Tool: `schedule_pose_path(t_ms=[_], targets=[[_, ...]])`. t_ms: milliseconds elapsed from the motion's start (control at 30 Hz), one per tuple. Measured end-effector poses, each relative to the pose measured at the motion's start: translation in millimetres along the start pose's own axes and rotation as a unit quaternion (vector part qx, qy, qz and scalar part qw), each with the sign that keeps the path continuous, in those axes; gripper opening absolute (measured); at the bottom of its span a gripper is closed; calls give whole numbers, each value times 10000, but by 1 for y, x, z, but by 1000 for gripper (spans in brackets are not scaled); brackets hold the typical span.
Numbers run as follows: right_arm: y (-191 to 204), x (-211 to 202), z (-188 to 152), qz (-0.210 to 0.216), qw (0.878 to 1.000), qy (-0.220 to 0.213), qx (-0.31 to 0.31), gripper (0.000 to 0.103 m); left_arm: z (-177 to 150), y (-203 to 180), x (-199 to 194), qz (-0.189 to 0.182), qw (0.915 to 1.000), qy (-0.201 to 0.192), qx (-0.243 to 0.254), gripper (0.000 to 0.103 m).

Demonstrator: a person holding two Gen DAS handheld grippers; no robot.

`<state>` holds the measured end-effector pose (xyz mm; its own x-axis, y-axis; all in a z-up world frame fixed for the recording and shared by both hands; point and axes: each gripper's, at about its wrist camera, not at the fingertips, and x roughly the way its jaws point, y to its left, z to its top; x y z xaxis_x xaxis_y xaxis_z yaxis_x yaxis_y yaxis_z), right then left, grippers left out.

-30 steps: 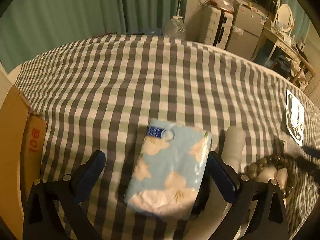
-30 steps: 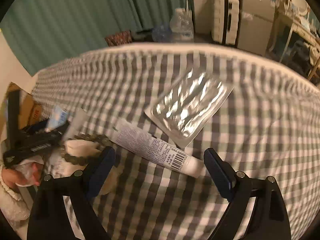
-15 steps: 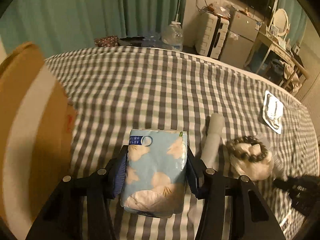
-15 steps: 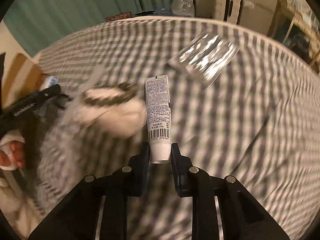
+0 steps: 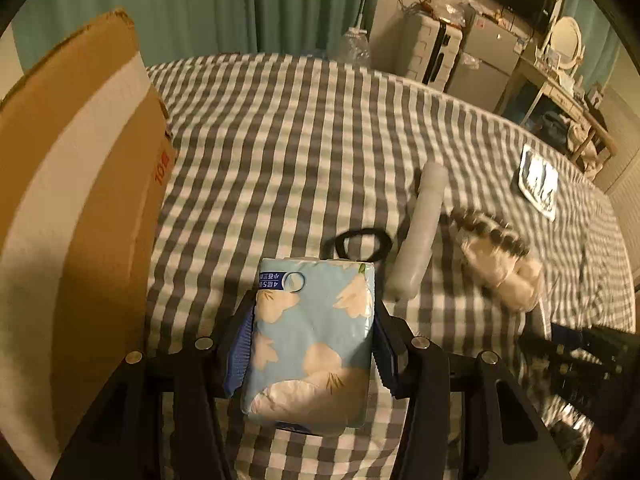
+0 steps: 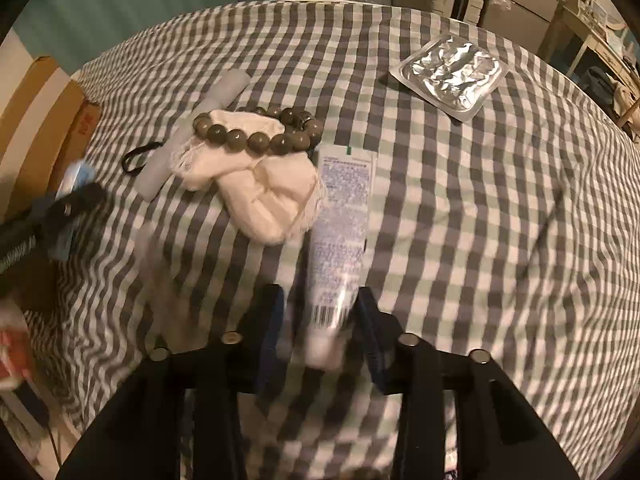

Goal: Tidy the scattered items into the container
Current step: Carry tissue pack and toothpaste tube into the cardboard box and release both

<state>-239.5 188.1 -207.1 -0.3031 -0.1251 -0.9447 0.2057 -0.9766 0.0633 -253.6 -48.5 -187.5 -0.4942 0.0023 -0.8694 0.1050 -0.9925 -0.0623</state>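
Observation:
My left gripper (image 5: 312,344) is shut on a light blue tissue pack (image 5: 312,344) and holds it above the checked bedspread, right of the cardboard box (image 5: 76,208). My right gripper (image 6: 324,328) has its jaws around the cap end of a white tube (image 6: 340,232) with a barcode; the jaws stand slightly apart from it. A bead bracelet (image 6: 256,132) lies on a white cloth (image 6: 260,188), left of the tube. A pale cylinder (image 5: 420,236), a black hair tie (image 5: 360,240) and a foil blister pack (image 6: 452,72) lie on the bed.
The cardboard box also shows at the left edge of the right wrist view (image 6: 36,120). Green curtains, a water bottle (image 5: 354,46), a suitcase (image 5: 432,52) and a desk stand beyond the bed's far edge.
My left gripper closed on the tissue pack and lifted it toward the box, uncovering the hair tie. My right gripper closed around the tube, then its jaws widened a little.

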Motion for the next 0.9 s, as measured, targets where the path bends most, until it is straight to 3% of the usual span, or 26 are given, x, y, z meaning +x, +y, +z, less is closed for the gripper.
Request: schedule_pose_path(t_ms=[167, 267, 433, 567, 700, 900], targets=[[-11, 0, 0, 326, 9986, -105, 409, 24, -7, 1, -2, -119, 9998, 67, -117, 53], [-22, -20, -9, 353, 9957, -271, 814, 24, -8, -2, -16, -212, 9997, -30, -144, 53], [-15, -57, -10, 373, 9932, -658, 885, 24, -16, -16, -46, -307, 9992, -251, -37, 53], [-1, -83, -17, 348, 9929, -822, 786, 24, -21, -26, -74, -490, 9979, -418, 74, 53], [24, -139, -42, 71, 9910, -1273, 408, 24, -22, -28, -109, -574, 9953, -756, 164, 53], [69, -213, -66, -206, 9806, -1948, -71, 24, -10, -9, -160, -640, 9914, -1136, -115, 53]])
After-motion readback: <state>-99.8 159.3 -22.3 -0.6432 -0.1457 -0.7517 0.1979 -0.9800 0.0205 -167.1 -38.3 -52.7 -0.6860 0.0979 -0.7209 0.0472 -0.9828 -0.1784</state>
